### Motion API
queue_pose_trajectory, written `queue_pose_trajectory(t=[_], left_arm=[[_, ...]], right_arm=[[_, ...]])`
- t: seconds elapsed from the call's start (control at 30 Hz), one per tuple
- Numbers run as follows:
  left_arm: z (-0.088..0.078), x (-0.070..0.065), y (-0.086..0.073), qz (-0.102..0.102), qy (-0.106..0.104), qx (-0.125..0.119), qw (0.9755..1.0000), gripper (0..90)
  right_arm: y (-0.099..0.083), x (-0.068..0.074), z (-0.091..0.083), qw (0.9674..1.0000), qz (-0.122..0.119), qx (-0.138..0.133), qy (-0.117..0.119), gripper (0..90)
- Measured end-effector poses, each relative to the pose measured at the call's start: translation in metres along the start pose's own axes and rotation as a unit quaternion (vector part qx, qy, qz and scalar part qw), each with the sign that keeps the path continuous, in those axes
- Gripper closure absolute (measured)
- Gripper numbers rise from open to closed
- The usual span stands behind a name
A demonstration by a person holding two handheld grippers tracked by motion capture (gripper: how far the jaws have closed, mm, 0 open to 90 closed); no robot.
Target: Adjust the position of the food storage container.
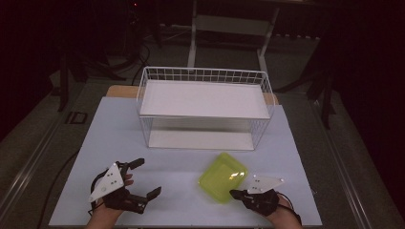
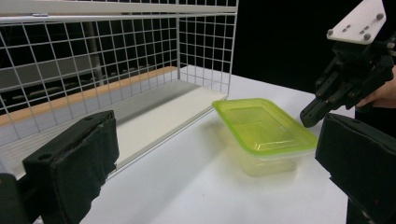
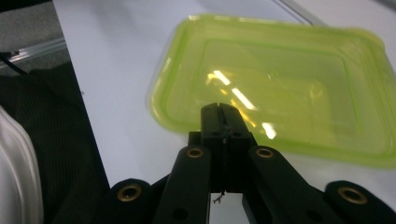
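Left gripper (image 1: 145,177) spread wide over table (image 1: 143,143); right gripper (image 1: 235,193) pinched closed, empty, tips at green box (image 1: 222,177) rim.

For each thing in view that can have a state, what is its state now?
Green-lidded container: lid on, upright on the table, in front of the rack.
White wire rack: upright, both shelves bare.
Left gripper: open, holding nothing.
Right gripper: shut, tips at the lid's edge, nothing between them.

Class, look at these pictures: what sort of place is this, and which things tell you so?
Probably a lab or workshop set up for recording demonstrations: a white table in a dark room, a hand-held right gripper and left gripper, and staged props, a wire shelf rack and a green-lidded container.
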State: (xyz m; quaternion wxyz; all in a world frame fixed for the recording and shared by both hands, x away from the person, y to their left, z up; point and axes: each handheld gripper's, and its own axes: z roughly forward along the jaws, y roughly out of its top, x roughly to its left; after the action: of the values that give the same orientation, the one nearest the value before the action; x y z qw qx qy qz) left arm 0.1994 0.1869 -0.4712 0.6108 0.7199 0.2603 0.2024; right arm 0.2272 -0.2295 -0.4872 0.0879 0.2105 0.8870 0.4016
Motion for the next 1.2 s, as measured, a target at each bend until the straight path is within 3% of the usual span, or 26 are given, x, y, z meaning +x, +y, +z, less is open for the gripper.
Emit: queue_pose_trajectory(t=[0.13,0.3,0.57,1.0,1.2], left_arm=[[0.0,-0.001,0.0,0.001,-0.001,0.0,1.0,0.0],[0.0,-0.001,0.0,0.001,-0.002,-0.001,1.0,0.0],[0.001,-0.002,-0.001,0.001,-0.005,0.003,1.0,0.0],[0.001,-0.002,-0.001,0.004,-0.008,0.003,1.0,0.0],[0.001,-0.002,-0.001,0.003,-0.008,0.003,1.0,0.0]], right_arm=[[0.003,0.002,-0.003,1.0,-0.006,-0.007,-0.003,90.0],[-0.003,-0.001,-0.004,1.0,0.004,0.002,-0.007,90.0],[0.004,0.0,0.007,1.0,0.0,0.002,0.004,90.0],[0.029,0.012,0.042,0.999,-0.032,0.008,0.03,90.0],[0.038,0.015,0.057,0.9987,-0.03,0.007,0.04,90.0]])
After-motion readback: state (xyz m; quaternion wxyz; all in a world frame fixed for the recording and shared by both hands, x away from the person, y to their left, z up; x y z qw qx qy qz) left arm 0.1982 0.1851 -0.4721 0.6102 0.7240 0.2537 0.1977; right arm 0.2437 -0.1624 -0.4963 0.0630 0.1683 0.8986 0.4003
